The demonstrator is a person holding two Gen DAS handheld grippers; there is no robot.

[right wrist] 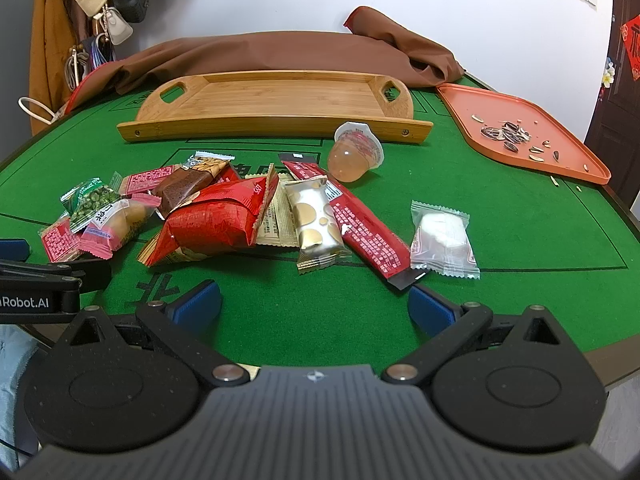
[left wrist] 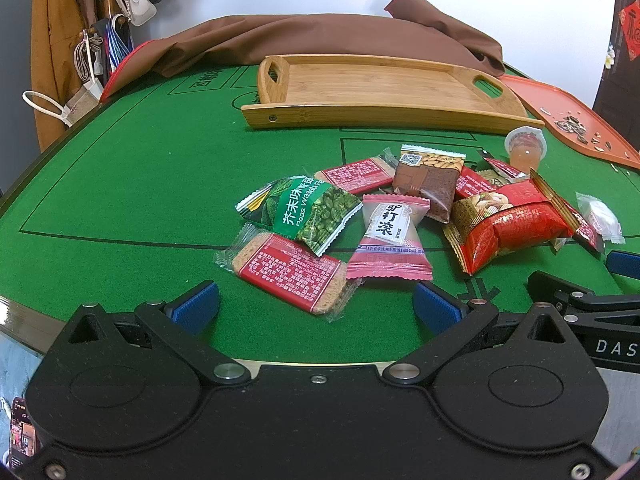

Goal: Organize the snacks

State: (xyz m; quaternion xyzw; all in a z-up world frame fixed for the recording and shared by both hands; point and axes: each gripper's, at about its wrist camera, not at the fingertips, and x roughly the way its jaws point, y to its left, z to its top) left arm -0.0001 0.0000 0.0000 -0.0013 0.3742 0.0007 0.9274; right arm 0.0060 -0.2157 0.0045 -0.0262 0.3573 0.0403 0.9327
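Note:
Several wrapped snacks lie in a loose pile on the green table. In the left wrist view a green wasabi pea packet, a pink and white candy pack and a red biscuit bar lie just beyond my left gripper, which is open and holds nothing. In the right wrist view a red puffy pack, a gold spotted pack, a long red stick pack, a white pack and a jelly cup lie ahead of my right gripper, open and empty. An empty bamboo tray stands behind the pile.
An orange tray with sunflower seed shells sits at the right. A brown cloth is bunched along the table's far edge. Coats and bags hang at the far left. The left gripper's body shows at the left edge of the right wrist view.

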